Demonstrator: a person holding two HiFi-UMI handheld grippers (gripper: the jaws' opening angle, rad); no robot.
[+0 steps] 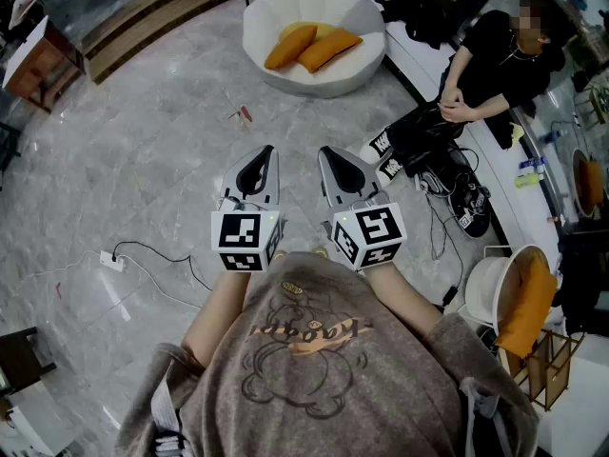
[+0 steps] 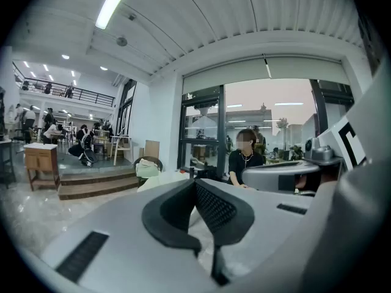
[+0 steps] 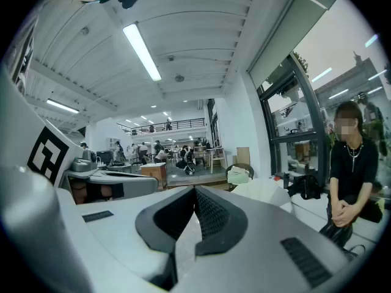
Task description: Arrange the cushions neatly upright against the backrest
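Note:
Two orange cushions (image 1: 291, 45) (image 1: 328, 49) lie flat side by side in a round white shell chair (image 1: 276, 8) at the far side of the marble floor. A third orange cushion (image 1: 526, 303) stands in another white chair (image 1: 483, 291) at the right. My left gripper (image 1: 259, 165) (image 2: 197, 182) and right gripper (image 1: 335, 165) (image 3: 195, 190) are held side by side over the floor, well short of the far chair. Both are shut with nothing between the jaws. The white shell chair (image 3: 269, 191) shows small beyond the right jaws.
A person in black (image 1: 495, 55) sits on a bench at the right, feet out on the floor. A cable and power strip (image 1: 112, 260) lie at the left. Wooden steps (image 1: 152, 17) and a small wooden table (image 1: 38, 60) stand at the far left.

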